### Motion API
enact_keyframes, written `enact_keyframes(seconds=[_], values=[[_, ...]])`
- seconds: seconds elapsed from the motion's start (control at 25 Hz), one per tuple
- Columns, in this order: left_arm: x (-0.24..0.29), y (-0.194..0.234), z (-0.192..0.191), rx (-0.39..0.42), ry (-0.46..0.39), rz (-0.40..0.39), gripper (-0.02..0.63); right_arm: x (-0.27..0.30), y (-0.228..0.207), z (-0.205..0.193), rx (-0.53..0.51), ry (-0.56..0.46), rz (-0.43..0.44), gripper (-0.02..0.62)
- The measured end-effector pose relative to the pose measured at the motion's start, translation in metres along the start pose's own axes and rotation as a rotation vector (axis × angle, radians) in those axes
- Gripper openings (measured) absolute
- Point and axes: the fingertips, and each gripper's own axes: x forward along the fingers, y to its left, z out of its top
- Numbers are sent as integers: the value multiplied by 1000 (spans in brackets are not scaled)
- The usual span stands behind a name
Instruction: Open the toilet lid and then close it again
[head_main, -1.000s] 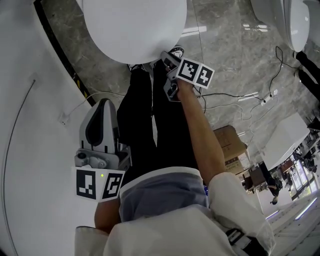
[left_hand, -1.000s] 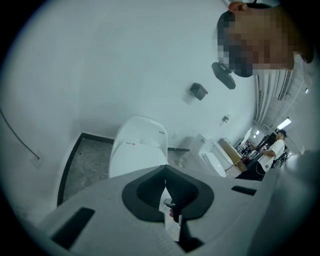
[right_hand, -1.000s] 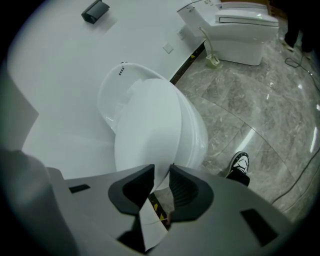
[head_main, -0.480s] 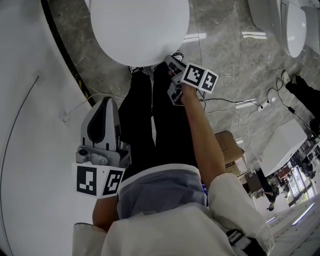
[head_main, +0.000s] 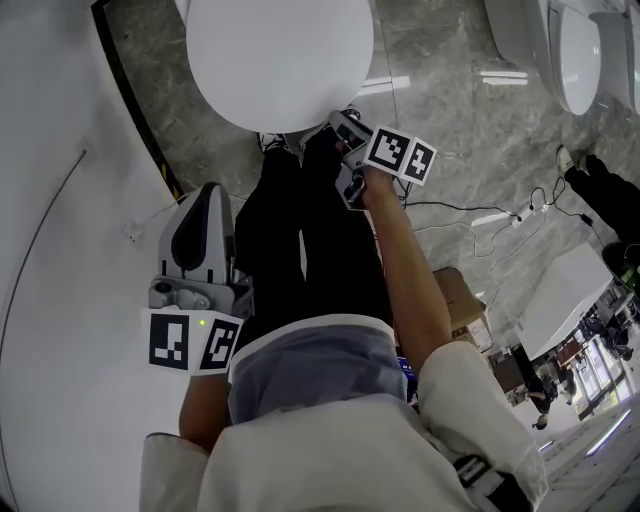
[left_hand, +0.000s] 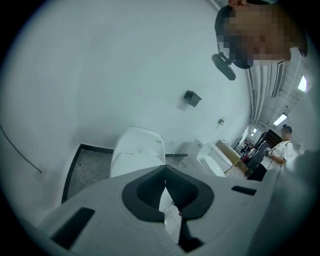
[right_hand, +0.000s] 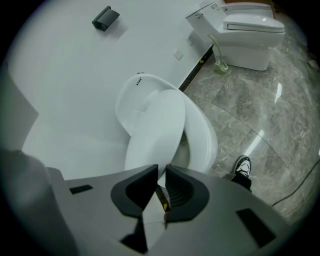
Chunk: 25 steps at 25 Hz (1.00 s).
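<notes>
- the right claw (right_hand: 161, 172) is closed down thin on the front edge of the lid (right_hand: 152, 135) and is gripping it. the lid stands tilted, part way up over the toilet's bowl (right_hand: 202, 142), with its hinged end at the back of the toilet by the wall.
- from the head view, that claw (head_main: 338, 122) sits at the near rim of the lid (head_main: 280, 60), on the side of the toilet closest to the person's legs.
- the left claw (left_hand: 165, 172) is closed on nothing, with its tips meeting. it hangs well back from the toilet (head_main: 205, 200), beside the person's leg, and seems to have no part in this step.
- doing it well (my reading, since the lid is mid-swing): carry the edge along an arc about the hinge at the toilet's back, not in a straight line. roll the wrist so the claw lies flat to the lid as the tilt changes.
- the hold is only on the lip, and the glossy plastic looks slippery, so a slow, even pace should suit.
- let go only once the lid rests on something: the toilet's back if it is going up, the bowl if it is coming down. released early, it would likely slam.
- the shoe (right_hand: 242, 165) stands just in front of the toilet, so there is little room to step in.
</notes>
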Motion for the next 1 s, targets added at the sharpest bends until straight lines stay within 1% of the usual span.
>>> enact_keyframes(seconds=[0.16,0.4,0.6,0.8,1.0], values=[[-3,-3,12,18,-16,1,6,-8,11,6,3,-8,10,44],[-9,-13,30,39,-44,2,6,-16,26,9,0,7,28,43],[-7,-25,51,30,-72,3,6,-24,41,19,6,15,41,41],[-7,-34,62,15,-87,14,6,-33,59,30,-12,22,71,43],[-6,-42,75,8,-116,11,6,-38,71,37,-7,28,90,42]])
